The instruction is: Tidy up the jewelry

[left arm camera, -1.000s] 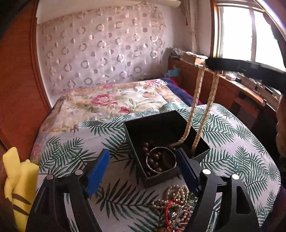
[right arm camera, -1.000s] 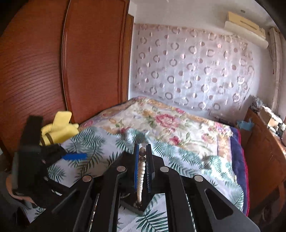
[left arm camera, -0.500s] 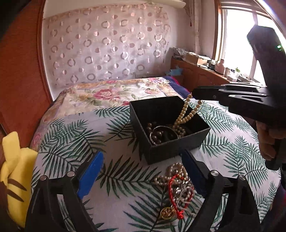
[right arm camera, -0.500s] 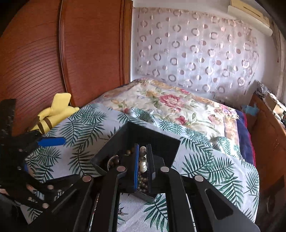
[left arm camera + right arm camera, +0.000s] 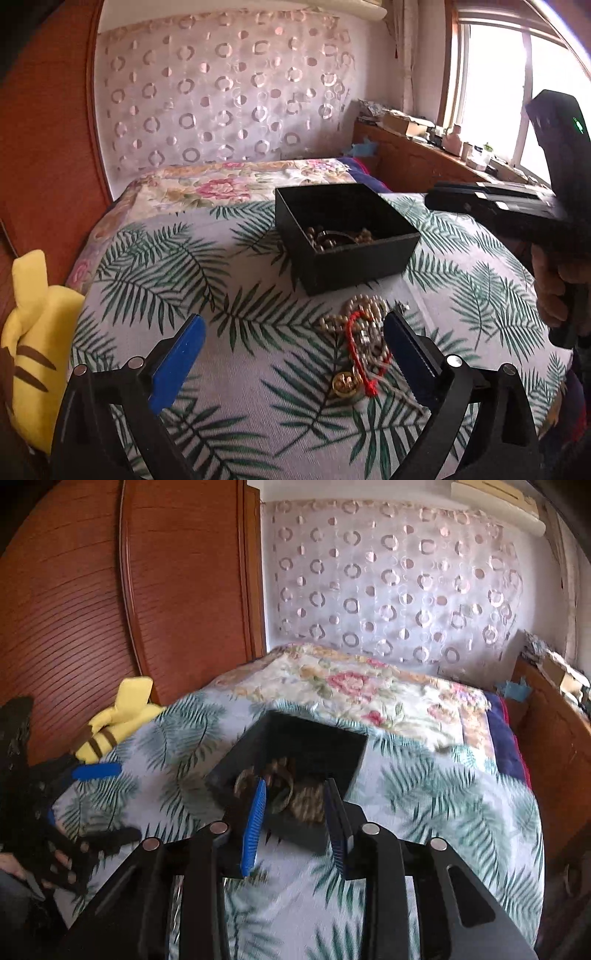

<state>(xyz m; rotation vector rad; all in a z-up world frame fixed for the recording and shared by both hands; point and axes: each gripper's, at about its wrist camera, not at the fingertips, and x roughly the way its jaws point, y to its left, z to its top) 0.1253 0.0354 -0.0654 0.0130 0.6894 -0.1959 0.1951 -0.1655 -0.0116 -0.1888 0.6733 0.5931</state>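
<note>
Lying at left edge of left wrist view: yellow plush toy (image 5: pixel 33 332), off the work area.

Hovering low over the palm-print bedspread (image 5: pixel 155 258): left gripper (image 5: pixel 291 354), jaws spread wide, nothing held.

Sitting just inside its right finger, lower centre: loose jewelry pile (image 5: pixel 360 341) — pearl strand, red cord, gold charm, tangled.

Resting above the pile, centre frame, near but apart: black box (image 5: pixel 345 236), already holding beads and a bangle.

Pointing in from right edge, level with the box: right gripper (image 5: pixel 295 805), jaws parted, empty; own view motion-blurred.

Judging next step: picking from the pile. Advising: pinching one strand, lifting slowly to shed tangles, releasing low inside the box.
</note>
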